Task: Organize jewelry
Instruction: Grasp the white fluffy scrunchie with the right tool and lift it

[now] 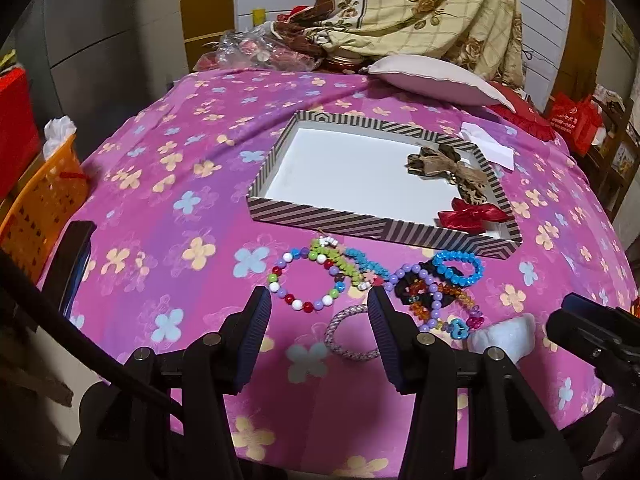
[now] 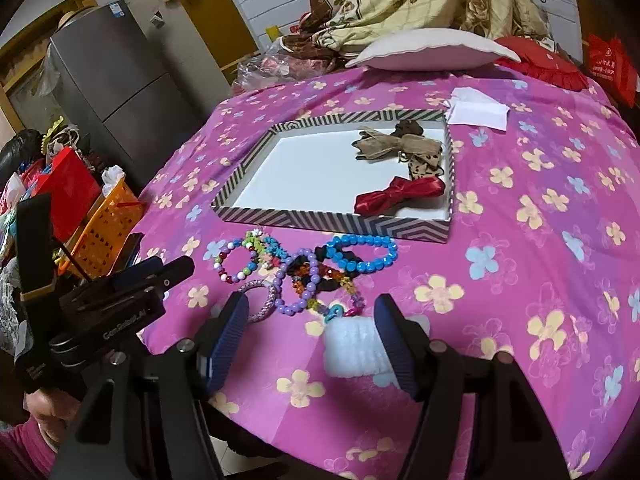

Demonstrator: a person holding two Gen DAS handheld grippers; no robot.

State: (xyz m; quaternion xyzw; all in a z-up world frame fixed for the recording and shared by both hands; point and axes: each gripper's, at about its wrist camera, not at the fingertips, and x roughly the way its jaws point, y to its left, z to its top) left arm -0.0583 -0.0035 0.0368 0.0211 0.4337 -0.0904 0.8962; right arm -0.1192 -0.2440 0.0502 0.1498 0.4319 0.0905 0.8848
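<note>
Two grippers hang over the desk, which is covered with a pink flowered cloth (image 2: 520, 240), and we take the striped tray (image 1: 280, 210) as our landmark. We see the left gripper (image 1: 318, 322) with its jaws spread wide and nothing pressed between them; through the gap, on the near side of the tray, lies a pink-and-white braided bangle (image 1: 350, 334), and the right finger hides part of it. We see the right gripper (image 2: 310, 330) with its jaws standing well apart too; a white fluffy hair tie (image 2: 354, 350) lies on the cloth between them, close against the right finger, though we cannot tell whether that finger touches it.

Most of the jewelry sits in a heap just in front of the tray's near wall: a multicoloured bead bracelet (image 1: 306, 280) toward the tray's left end, a green bead string (image 1: 340, 260) beside it, a purple bead bracelet (image 2: 298, 284) in the middle, tangled with orange beads, and a blue bead bracelet (image 2: 362, 254) toward the tray's right end. Inside the tray, at its right side, lie a tan bow (image 2: 394, 144) and a red bow (image 2: 400, 194). Beyond the tray's far right corner lies white paper (image 2: 478, 112); farther back rests a pale cushion (image 2: 428, 52). Left of the tray, off the desk, stands an orange basket (image 1: 40, 208).
</note>
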